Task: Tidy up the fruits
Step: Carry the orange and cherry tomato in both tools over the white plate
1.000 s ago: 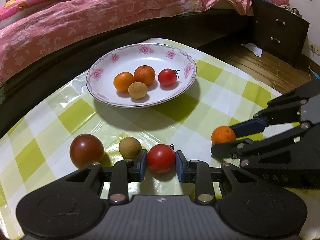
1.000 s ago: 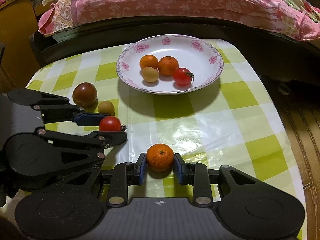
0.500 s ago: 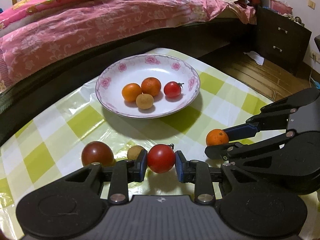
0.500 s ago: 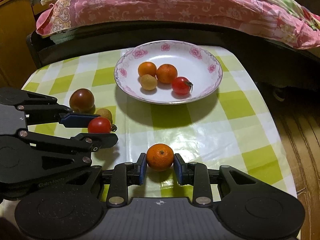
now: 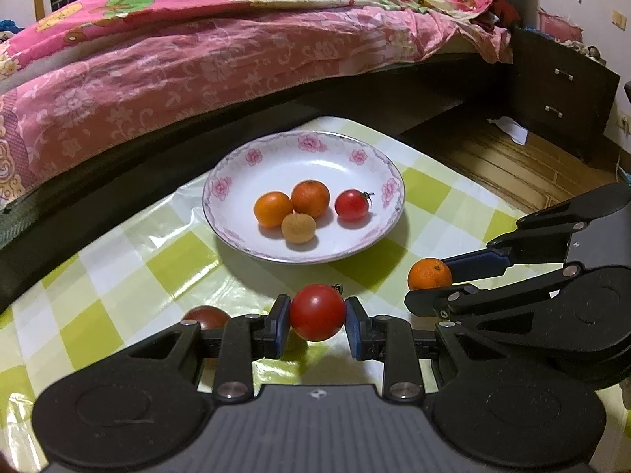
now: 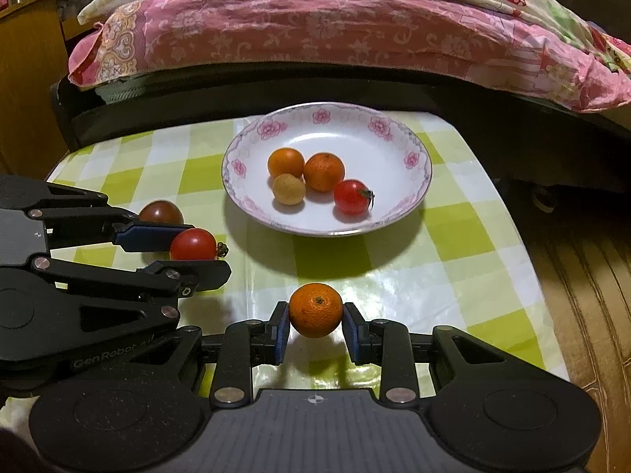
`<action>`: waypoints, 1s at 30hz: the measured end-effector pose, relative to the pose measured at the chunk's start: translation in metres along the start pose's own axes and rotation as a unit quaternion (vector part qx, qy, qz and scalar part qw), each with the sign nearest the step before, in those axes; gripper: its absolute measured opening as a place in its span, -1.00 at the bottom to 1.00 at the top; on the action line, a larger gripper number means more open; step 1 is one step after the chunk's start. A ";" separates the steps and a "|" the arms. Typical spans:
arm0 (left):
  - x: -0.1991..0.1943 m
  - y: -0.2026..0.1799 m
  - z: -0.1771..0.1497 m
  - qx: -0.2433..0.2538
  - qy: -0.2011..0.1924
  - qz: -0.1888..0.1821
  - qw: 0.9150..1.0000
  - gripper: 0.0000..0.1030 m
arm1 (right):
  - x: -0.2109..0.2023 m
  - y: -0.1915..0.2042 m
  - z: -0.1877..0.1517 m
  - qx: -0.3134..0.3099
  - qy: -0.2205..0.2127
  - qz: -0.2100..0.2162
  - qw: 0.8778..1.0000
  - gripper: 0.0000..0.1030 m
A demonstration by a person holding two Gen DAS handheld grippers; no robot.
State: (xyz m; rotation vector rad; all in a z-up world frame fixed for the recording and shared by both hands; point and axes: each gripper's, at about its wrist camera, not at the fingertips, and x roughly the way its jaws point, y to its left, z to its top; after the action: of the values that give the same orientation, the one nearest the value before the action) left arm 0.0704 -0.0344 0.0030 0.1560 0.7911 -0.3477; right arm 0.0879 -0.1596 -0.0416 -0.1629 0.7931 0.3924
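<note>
Clamping a red tomato (image 5: 317, 312) in the left gripper (image 5: 317, 321) and an orange (image 6: 315, 310) in the right gripper (image 6: 315, 325), both risk rolling free or colliding short of the plate (image 6: 394, 216) ahead.

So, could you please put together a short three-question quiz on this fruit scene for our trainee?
1. True or false: the left gripper is shut on a red tomato.
2. How many fruits lie in the flowered plate?
3. What does the right gripper hold? A) a banana B) a small orange C) nothing

Key: 1 true; 2 four, namely two oranges, one pale brown fruit and one cherry tomato; 3 B.
</note>
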 end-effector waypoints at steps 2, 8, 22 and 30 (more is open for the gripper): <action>-0.001 0.001 0.002 -0.001 -0.004 0.004 1.000 -0.29 | 0.000 0.000 0.002 0.000 -0.003 -0.001 1.000 -0.50; -0.004 0.004 0.010 0.001 -0.016 0.015 1.000 -0.30 | 0.000 -0.001 0.011 0.001 -0.016 -0.005 1.000 -0.49; 0.005 0.005 0.029 0.006 -0.032 0.036 0.999 -0.30 | 0.010 -0.007 0.027 0.015 -0.030 -0.014 0.999 -0.49; 0.018 0.007 0.043 0.002 -0.040 0.039 0.998 -0.30 | 0.017 -0.022 0.036 0.033 -0.037 -0.022 0.999 -0.48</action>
State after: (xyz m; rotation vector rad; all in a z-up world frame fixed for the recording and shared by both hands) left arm 0.1129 -0.0438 0.0199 0.1758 0.7038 -0.2802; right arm 0.1314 -0.1650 -0.0289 -0.1030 0.7266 0.3286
